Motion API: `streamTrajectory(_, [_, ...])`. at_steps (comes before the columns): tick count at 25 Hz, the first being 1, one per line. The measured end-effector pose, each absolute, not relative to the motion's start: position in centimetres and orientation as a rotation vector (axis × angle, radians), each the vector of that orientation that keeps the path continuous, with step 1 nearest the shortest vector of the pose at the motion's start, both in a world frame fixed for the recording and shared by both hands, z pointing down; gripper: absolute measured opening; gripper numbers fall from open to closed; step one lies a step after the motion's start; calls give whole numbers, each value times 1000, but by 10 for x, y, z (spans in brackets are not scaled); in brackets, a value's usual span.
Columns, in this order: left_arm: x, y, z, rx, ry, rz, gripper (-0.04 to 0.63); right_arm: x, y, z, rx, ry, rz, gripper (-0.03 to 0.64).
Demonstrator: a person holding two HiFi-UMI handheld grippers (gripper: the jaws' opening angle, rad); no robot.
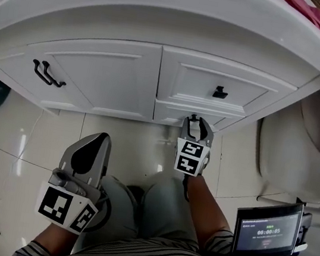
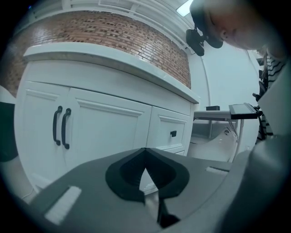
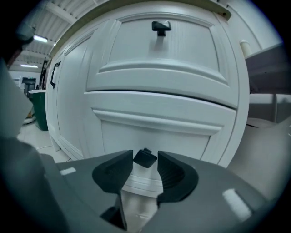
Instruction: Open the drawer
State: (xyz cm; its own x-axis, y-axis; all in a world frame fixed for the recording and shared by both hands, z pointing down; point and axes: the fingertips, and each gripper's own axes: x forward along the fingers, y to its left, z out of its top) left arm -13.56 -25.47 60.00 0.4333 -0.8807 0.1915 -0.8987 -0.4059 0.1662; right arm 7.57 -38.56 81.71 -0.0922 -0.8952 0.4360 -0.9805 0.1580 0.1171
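Right gripper (image 1: 196, 123) spread around the knob (image 3: 145, 158) of the lower drawer (image 3: 159, 116), at the cabinet's (image 1: 95, 78) bottom-right corner — apparently not touching it; left gripper (image 2: 145, 157) pressed together.

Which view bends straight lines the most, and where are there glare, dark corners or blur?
Head view: the countertop edge bows into an arc, and the floor tiles carry pale glare streaks. Left gripper view: dark round corners, the brick wall arches, a ceiling light is blown out. Right gripper view: strongest bulge, on the drawer fronts; the near knob looks slightly soft.
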Motion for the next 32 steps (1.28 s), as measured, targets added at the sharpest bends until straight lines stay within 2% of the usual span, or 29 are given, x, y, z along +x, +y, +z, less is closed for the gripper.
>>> streamTrajectory(13, [-129,-255,593,2456,-1569,103,12,75,-382,820,1713,-2048,292,150])
streamTrajectory(32, [-117,-215,565,2463,-1601,18,12,73,-239,822,1448,-2077,394,140])
